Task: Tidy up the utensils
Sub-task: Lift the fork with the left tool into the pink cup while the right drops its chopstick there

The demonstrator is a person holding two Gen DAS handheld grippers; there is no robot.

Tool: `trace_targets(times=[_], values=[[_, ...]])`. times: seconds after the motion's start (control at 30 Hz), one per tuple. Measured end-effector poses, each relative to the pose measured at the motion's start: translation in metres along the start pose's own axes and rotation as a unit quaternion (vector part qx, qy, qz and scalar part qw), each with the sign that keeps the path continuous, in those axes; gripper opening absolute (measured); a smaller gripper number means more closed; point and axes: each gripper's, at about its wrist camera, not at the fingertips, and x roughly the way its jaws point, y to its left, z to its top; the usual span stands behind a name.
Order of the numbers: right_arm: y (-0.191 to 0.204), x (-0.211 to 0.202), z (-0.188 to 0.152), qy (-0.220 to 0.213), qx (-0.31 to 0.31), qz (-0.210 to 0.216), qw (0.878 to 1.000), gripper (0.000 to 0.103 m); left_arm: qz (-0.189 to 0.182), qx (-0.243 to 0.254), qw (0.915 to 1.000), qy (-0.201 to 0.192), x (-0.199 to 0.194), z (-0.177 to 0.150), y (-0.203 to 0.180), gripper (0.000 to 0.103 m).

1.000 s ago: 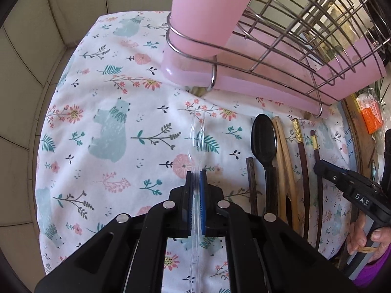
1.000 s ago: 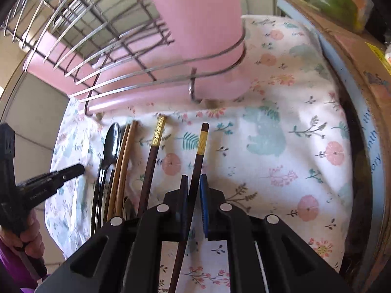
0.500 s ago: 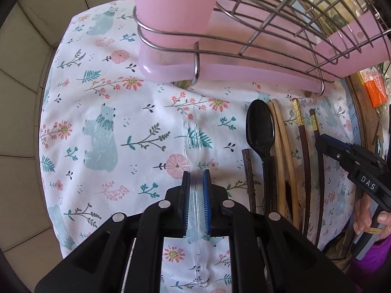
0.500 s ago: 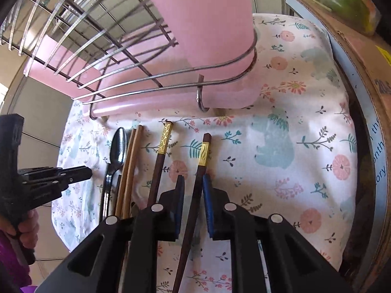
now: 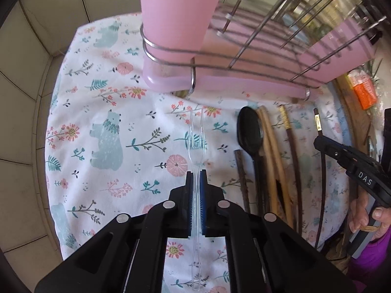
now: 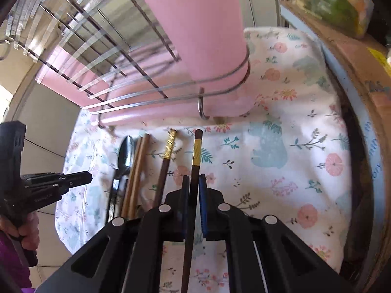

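Clear glossy plastic fork (image 5: 196,146); printed matt cloth (image 5: 102,127); shiny metal wire rack (image 5: 268,56); pink plastic cup (image 5: 178,12).

Left gripper (image 5: 196,178) and right gripper (image 6: 193,183) both clamped, angled downward.

Rack (image 5: 256,56) and pink cup (image 5: 176,12) block ahead; cloth (image 5: 102,112) left lies open; utensil row (image 5: 268,161) crowds right.

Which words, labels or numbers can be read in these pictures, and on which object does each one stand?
"DAS": white letters on the right gripper, seen from the left wrist.
Embossed word on the left gripper: too blurred to read.
Print on the orange packet: too small to read.
Blue print on the round rim: unreadable.
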Motion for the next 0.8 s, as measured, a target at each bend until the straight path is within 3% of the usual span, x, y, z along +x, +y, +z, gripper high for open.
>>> trace_targets(times=[0.2, 0.43, 0.6, 0.8], values=[[0.013, -0.048, -0.008, -0.08, -0.027, 0.008, 0.996, 0.006, -0.037, 0.009, 0.9932, -0.11, -0.061, -0.018, -0.002, 0.004], [0.035, -0.118, 0.0, -0.198, -0.047, 0.012, 0.979, 0.006, -0.055, 0.01, 0.966, -0.252, -0.133, -0.032, -0.003, 0.004], [0.046, -0.185, 0.025, -0.304, -0.064, 0.007, 0.95, 0.006, -0.067, 0.002, 0.941, -0.332, -0.185, -0.023, -0.001, 0.004], [0.059, -0.241, 0.059, -0.422, -0.084, -0.009, 0.903, 0.006, -0.069, -0.004, 0.9072, -0.415, -0.236, 0.002, -0.006, 0.004]])
